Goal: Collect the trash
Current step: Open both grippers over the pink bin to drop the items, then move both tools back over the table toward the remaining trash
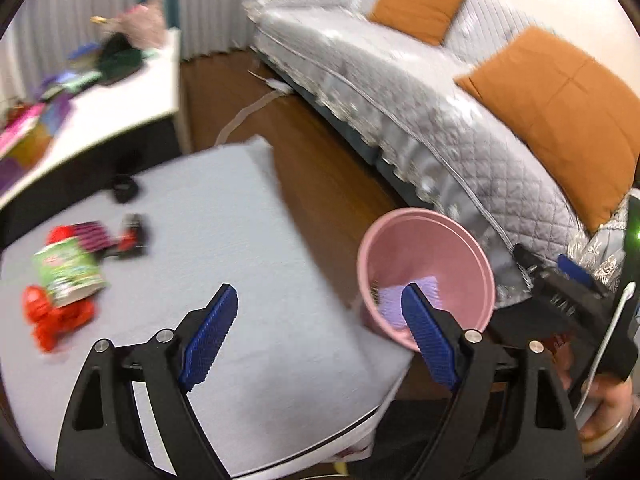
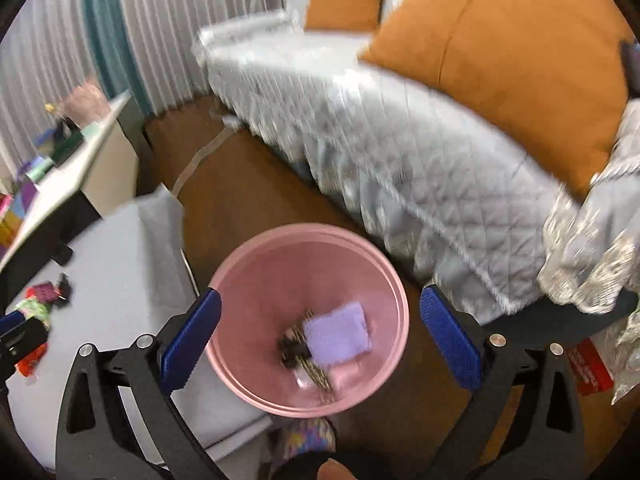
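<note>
A pink bin point(image 2: 308, 320) stands on the wooden floor beside a grey-covered table point(image 1: 224, 240). Inside it lie a lilac wrapper point(image 2: 336, 338) and dark scraps point(image 2: 296, 348). My right gripper point(image 2: 320, 340) is open and empty, right above the bin. The bin also shows in the left wrist view point(image 1: 428, 264). My left gripper point(image 1: 320, 320) is open and empty over the table's near right corner. On the table's left lie a green wrapper point(image 1: 68, 276), red crumpled wrappers point(image 1: 52, 320) and a dark striped wrapper point(image 1: 108, 236).
A sofa with a quilted grey cover point(image 1: 420, 120) and orange cushions point(image 1: 560, 120) runs along the right. A white desk point(image 1: 104, 92) with clutter stands at the back left. A small black object point(image 1: 125, 188) sits on the table's far edge.
</note>
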